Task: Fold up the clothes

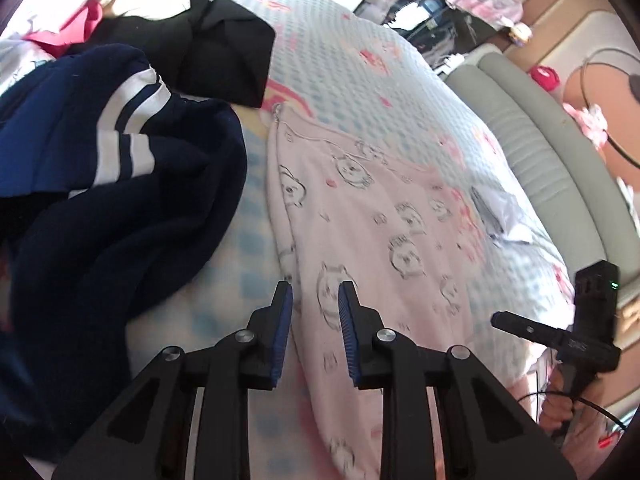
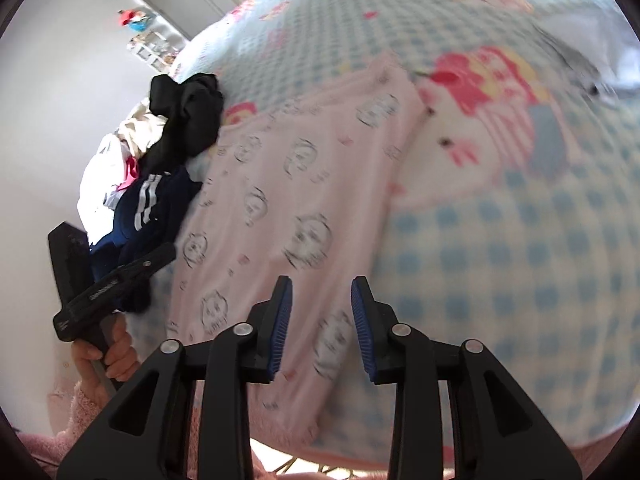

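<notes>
On the blue-checked bedspread [image 1: 360,64] the pink printed garment [image 1: 360,200] lies flat, both the left gripper [image 1: 315,300] and right gripper [image 2: 321,298] part-open and empty above its near edge; pinch both corners evenly before folding

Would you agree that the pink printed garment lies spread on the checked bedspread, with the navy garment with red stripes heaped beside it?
Not quite: the stripes on the navy garment are white, not red, as the left wrist view shows. The rest holds: the pink printed garment lies spread on the checked bedspread, with the navy one heaped beside it.
</notes>
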{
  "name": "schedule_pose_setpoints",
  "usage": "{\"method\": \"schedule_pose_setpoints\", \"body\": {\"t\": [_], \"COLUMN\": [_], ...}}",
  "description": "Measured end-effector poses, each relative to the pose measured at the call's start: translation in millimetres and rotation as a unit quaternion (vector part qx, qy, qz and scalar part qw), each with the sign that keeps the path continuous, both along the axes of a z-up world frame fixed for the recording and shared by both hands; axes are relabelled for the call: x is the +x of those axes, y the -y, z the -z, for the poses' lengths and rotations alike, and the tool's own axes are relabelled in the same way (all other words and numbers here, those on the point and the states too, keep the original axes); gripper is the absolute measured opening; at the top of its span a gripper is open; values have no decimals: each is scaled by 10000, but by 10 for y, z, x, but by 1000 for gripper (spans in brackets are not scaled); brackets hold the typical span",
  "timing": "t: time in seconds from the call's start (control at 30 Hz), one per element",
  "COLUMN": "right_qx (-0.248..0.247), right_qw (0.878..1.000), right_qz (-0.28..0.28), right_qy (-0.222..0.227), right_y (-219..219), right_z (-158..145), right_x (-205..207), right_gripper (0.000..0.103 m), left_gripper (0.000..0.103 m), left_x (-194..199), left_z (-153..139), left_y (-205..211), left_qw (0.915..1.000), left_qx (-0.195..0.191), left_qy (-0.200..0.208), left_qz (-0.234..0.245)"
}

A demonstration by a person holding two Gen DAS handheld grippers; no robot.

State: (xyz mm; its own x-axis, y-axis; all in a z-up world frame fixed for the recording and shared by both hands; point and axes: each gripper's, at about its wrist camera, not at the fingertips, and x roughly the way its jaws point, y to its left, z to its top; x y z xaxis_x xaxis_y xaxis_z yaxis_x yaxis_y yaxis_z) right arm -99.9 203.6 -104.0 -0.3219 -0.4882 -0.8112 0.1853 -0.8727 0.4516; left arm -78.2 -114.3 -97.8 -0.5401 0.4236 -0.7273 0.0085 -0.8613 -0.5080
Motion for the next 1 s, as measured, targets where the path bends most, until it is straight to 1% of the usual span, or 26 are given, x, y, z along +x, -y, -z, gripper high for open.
{"method": "schedule_pose_setpoints", "body": {"t": [0.13,0.2,0.27,0.3,0.33,0.4,0.47,0.53,0.57,0.6,0.63,0.67,0.7,0.77,0.87,0.97,1.0], "right_qx": [224,346,385,388,405,439,543,754,841,928,1006,817,631,469,450,286,219], "right_qw": [9996,9992,9989,9987,9988,9988,9985,9971,9963,9953,9944,9960,9974,9982,9982,9990,9993], "right_qz": [-155,-151,-124,-116,-96,-55,17,129,199,270,338,347,356,364,397,351,299], "right_qy": [-12,105,245,300,271,211,88,2,-1,-5,-7,17,41,44,12,48,59], "right_y": [161,201,204,207,208,210,186,127,88,48,8,-39,-86,-133,-148,-121,-103], "right_z": [100,217,337,392,398,409,389,391,399,406,413,399,384,343,297,281,278], "right_x": [-152,-231,-272,-287,-286,-286,-273,-251,-240,-230,-220,-207,-194,-167,-151,-134,-122], "right_gripper": [34,34,34,34,34,34,34,33,33,33,33,33,34,36,38,38,38], "left_gripper": [24,24,23,12,6,3,2,0,0,0,1,1,1,2,3,6,9], "left_x": [-138,-173,-163,-159,-134,-87,-49,-34,-44,-62,-73,-69,-50,-35,-58,-97,-98], "left_z": [159,229,235,218,179,83,-16,-51,-18,47,117,169,175,134,105,177,202], "left_y": [-102,-159,-203,-210,-197,-170,-152,-125,-90,-34,56,135,189,216,160,49,11], "left_qw": [9998,9996,9997,9996,9995,9989,9980,9962,9957,9963,9979,9991,9988,9982,9978,9979,9982], "left_qx": [-45,-85,-175,-260,-323,-409,-483,-724,-799,-733,-487,-108,155,467,565,641,606], "left_qy": [152,222,139,62,-13,-185,-349,-360,-279,-132,9,68,25,-143,-241,-75,-26], "left_qz": [80,147,123,46,-5,-118,-225,-318,-372,-418,-422,-409,-457,-354,-253,-80,-38]}}
